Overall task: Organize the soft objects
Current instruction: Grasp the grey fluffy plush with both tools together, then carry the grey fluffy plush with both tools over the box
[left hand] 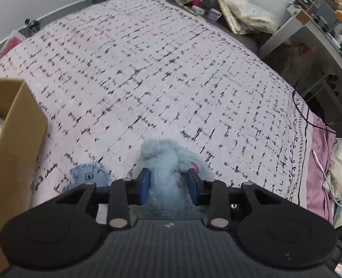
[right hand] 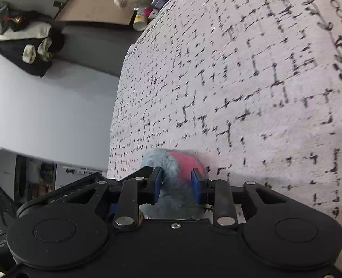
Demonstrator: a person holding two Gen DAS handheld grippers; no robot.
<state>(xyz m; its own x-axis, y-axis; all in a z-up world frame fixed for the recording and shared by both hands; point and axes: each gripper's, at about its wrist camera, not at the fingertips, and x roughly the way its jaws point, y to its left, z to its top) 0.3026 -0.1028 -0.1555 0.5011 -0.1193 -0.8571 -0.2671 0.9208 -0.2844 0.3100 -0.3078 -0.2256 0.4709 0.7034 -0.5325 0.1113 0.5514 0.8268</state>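
Left gripper (left hand: 169,180) is being clenched on blue plush toy (left hand: 168,162) lying on bed (left hand: 147,69) | right gripper (right hand: 176,183) is being clenched on its pink-lined ear (right hand: 182,162) | cardboard box (left hand: 15,139) is being seen left of left gripper.

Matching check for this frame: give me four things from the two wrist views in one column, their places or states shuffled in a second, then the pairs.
1. light blue plush toy
2. darker blue plush toy
3. cardboard box
4. pink-and-blue plush part

A. lying free on the bedspread
B. between the left gripper pads
C. between the right gripper pads
D. at the left edge, open

Pairs: 1-B, 2-A, 3-D, 4-C
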